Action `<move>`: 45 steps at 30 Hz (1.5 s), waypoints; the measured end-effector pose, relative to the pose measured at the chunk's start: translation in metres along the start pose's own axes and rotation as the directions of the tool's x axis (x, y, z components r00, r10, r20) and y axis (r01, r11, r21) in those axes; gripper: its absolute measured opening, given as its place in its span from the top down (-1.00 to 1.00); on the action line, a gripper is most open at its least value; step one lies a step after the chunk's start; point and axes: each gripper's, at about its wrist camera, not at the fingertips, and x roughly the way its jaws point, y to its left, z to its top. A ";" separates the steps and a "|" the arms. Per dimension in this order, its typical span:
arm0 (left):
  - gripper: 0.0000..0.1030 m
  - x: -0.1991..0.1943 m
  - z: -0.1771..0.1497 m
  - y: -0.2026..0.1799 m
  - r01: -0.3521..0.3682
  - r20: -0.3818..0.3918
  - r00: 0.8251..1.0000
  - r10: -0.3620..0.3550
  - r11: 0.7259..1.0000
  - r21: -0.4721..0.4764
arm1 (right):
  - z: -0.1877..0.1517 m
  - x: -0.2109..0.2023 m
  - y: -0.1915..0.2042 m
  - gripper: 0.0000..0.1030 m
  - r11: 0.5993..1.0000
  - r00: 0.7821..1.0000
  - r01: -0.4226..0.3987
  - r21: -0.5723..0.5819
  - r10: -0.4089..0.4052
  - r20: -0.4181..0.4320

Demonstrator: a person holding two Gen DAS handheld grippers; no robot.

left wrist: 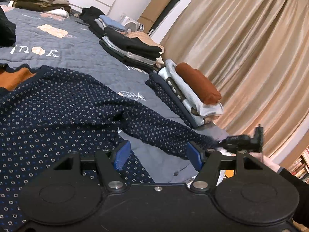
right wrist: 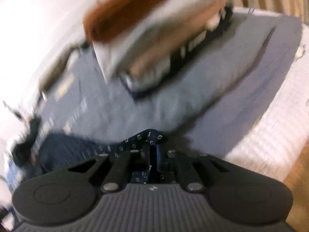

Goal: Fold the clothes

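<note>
A navy sweater with small pale diamonds (left wrist: 58, 104) lies spread on the grey-blue quilted bed (left wrist: 77, 48), its orange lining showing at the collar. One sleeve (left wrist: 164, 131) is stretched out to the right. My left gripper (left wrist: 158, 152) hovers open above the sweater's body, blue pads apart with nothing between them. In the left wrist view my right gripper (left wrist: 227, 143) holds the end of that sleeve. In the blurred right wrist view, the right gripper (right wrist: 153, 150) is shut on the sleeve cuff (right wrist: 143, 139), with patterned fabric pinched between its fingers.
A folded pile topped by a rust-brown garment (left wrist: 197, 83) sits at the bed's right edge, and appears blurred as the same pile (right wrist: 144, 38) in the right wrist view. More folded stacks (left wrist: 131, 46) line the edge further back. Tan curtains (left wrist: 241, 48) hang beyond.
</note>
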 end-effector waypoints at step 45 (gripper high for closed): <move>-0.32 -0.014 0.006 -0.009 -0.001 0.048 0.999 -0.001 1.000 0.029 | -0.063 -0.002 -0.003 0.06 0.884 0.992 0.036 0.466 -0.087 0.089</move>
